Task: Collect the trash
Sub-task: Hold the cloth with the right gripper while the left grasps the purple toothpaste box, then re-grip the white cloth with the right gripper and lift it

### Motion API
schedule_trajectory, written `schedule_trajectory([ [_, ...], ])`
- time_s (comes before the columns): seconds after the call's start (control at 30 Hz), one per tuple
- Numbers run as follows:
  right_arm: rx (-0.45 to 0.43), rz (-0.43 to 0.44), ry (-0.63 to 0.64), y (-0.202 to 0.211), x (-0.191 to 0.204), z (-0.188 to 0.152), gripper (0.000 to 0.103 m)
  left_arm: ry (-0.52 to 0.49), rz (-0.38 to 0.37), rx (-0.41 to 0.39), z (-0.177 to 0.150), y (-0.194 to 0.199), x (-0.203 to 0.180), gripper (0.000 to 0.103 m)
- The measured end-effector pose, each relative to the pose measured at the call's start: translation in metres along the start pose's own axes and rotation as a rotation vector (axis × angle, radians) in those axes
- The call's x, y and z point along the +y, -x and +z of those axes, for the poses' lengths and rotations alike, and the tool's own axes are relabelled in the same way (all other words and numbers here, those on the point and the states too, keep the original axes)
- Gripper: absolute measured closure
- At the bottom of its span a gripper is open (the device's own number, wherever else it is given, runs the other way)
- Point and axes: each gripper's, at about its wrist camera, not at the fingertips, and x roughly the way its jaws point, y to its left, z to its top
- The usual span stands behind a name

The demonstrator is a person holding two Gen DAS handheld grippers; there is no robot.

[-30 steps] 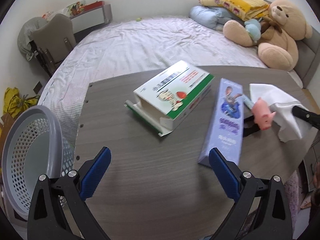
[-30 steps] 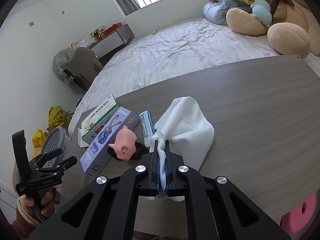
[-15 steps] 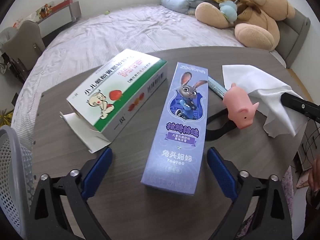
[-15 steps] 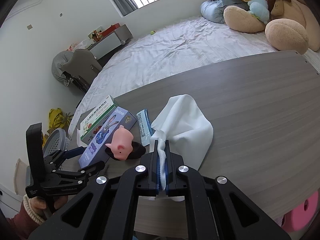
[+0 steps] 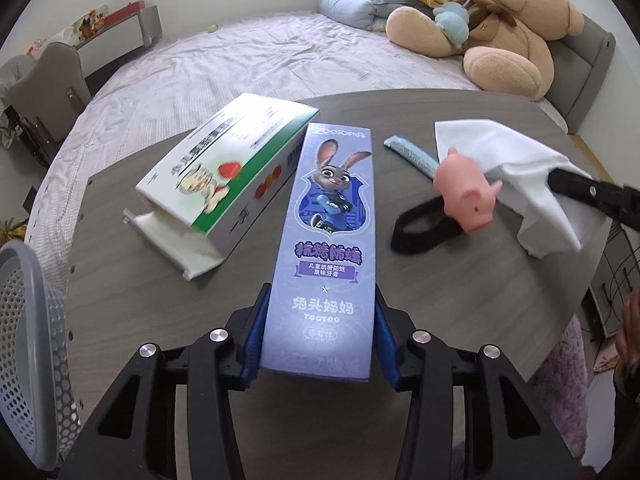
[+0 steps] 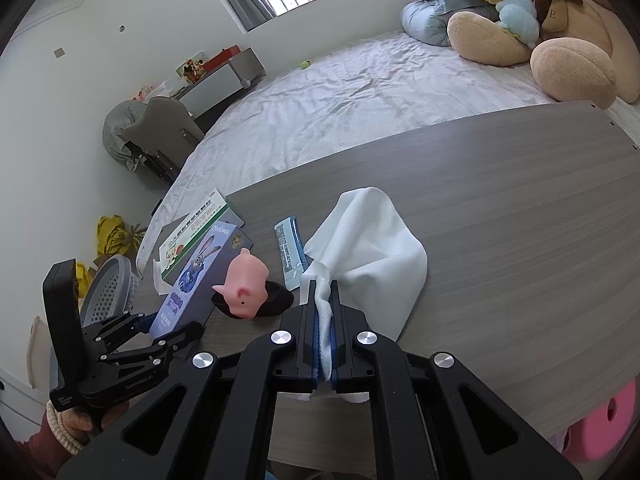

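On the grey wooden table (image 5: 460, 320), nothing has reached the perforated grey basket (image 5: 28, 340) at its left edge, so the collecting looks barely begun. The left gripper (image 5: 318, 334) has its blue pads against both long sides of the purple toothpaste box (image 5: 328, 220), clamped on its near end; whether the box is lifted or lies flat cannot be told. The right gripper (image 6: 325, 344) has its fingers pressed together on a bunched corner of the white tissue (image 6: 372, 256), which drapes onto the table to the right of the box. Left to gather, by the look of it: the opened green-and-white carton (image 5: 224, 176) touching the box's left side, and the thin blue wrapper (image 5: 412, 156) between the box and the tissue. The pink pig toy (image 5: 468, 196) on its black strap (image 5: 420, 228), right of the box, is probably not trash. The basket's inside is mostly cut off, so its contents are unknown, and the carton's print is blurred.
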Motion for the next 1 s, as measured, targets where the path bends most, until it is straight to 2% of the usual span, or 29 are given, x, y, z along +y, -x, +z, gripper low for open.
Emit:
schedule_trajectory([
  [0.17, 0.006, -0.001, 0.009, -0.001, 0.003, -0.001, 0.099, -0.012, 0.021, 0.028, -0.027, 0.017, 0.005, 0.059],
  [0.27, 0.025, -0.013, 0.015, -0.005, 0.003, -0.003, 0.099, -0.011, 0.038, 0.031, -0.032, 0.023, 0.006, 0.058],
  [0.3, 0.035, -0.019, 0.015, -0.007, 0.002, -0.003, 0.099, -0.008, 0.037, 0.023, -0.031, 0.026, 0.006, 0.055],
  [0.37, 0.060, -0.035, 0.021, -0.010, 0.001, -0.008, 0.099, -0.003, 0.040, 0.004, -0.029, 0.030, 0.005, 0.034],
  [0.43, 0.073, -0.065, 0.036, -0.010, 0.000, -0.014, 0.096, -0.002, 0.040, -0.020, -0.025, 0.034, 0.003, 0.030],
  [0.5, 0.079, -0.092, 0.048, -0.009, 0.000, -0.018, 0.082, 0.002, 0.036, -0.028, -0.020, 0.034, 0.002, 0.030],
  [0.57, 0.069, -0.116, 0.058, -0.004, -0.001, -0.021, 0.055, 0.016, 0.034, -0.030, -0.016, 0.033, 0.002, 0.030],
  [0.63, 0.059, -0.137, 0.077, 0.000, 0.000, -0.023, 0.044, 0.032, 0.038, -0.032, -0.013, 0.031, 0.004, 0.030],
  [0.7, 0.044, -0.157, 0.092, 0.005, 0.000, -0.022, 0.043, 0.054, 0.046, -0.034, -0.010, 0.029, 0.007, 0.030],
  [0.77, 0.036, -0.156, 0.095, 0.005, -0.001, -0.018, 0.035, 0.074, 0.046, -0.034, -0.008, 0.027, 0.010, 0.030],
  [0.87, 0.029, -0.159, 0.104, -0.002, 0.001, -0.008, 0.033, 0.089, 0.055, -0.032, -0.005, 0.025, 0.011, 0.030],
  [1.0, 0.065, -0.192, 0.118, -0.025, 0.004, 0.004, 0.033, 0.107, 0.061, -0.030, -0.001, 0.021, 0.014, 0.027],
])
